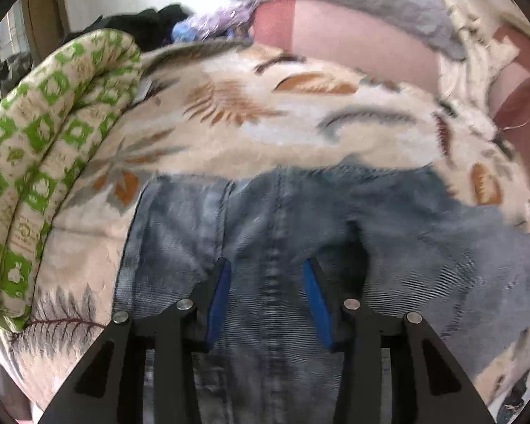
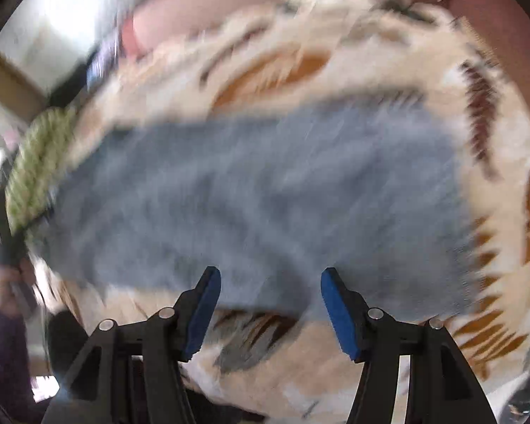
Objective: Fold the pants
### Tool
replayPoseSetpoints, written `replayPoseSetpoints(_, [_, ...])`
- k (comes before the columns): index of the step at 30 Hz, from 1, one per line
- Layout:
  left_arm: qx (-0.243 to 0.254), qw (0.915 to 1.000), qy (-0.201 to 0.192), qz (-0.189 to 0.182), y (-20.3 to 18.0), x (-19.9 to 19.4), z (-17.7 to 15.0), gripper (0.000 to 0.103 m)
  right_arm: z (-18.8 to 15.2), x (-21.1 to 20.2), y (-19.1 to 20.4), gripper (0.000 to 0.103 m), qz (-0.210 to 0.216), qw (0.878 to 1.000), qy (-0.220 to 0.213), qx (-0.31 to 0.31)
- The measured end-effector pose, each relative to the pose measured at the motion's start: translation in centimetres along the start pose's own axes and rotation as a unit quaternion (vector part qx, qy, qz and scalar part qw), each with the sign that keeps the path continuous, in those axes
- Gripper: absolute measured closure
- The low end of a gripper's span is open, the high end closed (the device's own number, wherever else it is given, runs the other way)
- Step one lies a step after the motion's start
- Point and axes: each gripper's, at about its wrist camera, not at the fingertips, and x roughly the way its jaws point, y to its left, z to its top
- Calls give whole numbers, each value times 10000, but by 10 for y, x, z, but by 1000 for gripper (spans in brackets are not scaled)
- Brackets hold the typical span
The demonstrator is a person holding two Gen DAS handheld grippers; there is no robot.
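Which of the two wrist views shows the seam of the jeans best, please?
The left wrist view: the stitched seam runs sharply between the left gripper's open jaws. The right wrist view shows the jeans only as a motion-blurred blue patch.

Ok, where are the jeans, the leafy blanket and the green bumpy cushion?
jeans (image 1: 275,233): left wrist view, centre seam.
leafy blanket (image 1: 251,113): left wrist view, bare patch above the jeans.
green cushion (image 1: 53,106): left wrist view, its rolled top.
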Motion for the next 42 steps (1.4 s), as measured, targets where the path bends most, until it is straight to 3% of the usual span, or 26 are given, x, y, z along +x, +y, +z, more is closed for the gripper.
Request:
replayPoseSetpoints(4, [311, 9978, -230, -536, -34, -18, 20, 58, 32, -30, -41, 40, -229, 9965, -625, 504])
replayPoseSetpoints(7, [685, 9952, -295, -630, -67, -17, 33, 58, 54, -32, -58, 40, -388, 9925, -867, 769])
replayPoseSetpoints(13, [834, 9941, 64, -692, -97, 17, 45, 58, 89, -11, -75, 40, -433, 9920, -758, 916])
replayPoseSetpoints(18, [867, 9948, 317, -419, -97, 57, 56, 58, 113, 29, -106, 40, -527, 9895, -408, 1280])
replayPoseSetpoints(21, [827, 9954, 387, -305, -95, 72, 59, 58, 118, 37, -111, 40, -536, 9881, -430, 1377])
replayPoseSetpoints(24, [877, 9948, 468, -215, -97, 86, 61, 58, 122, 37, -83, 40, 77, 9914, -601, 1156])
replayPoseSetpoints(28, [980, 9941, 467, -48, -104, 101, 65, 58, 124, 47, -15, 40, 539, 9959, -611, 390])
replayPoseSetpoints(35, [780, 9956, 508, 138, -99, 126, 83, 58, 126, 85, 105, 40, 1729, 9829, -310, -558])
replayPoseSetpoints(37, [460, 9982, 349, -155, -86, 108, 86, 58, 130, 99, 128, 40, 1884, 9795, -209, -679])
replayPoseSetpoints(42, [507, 9975, 101, -475, -63, 40, 54, 58, 144, 142, 186, 40, 2064, 9718, 266, -1111])
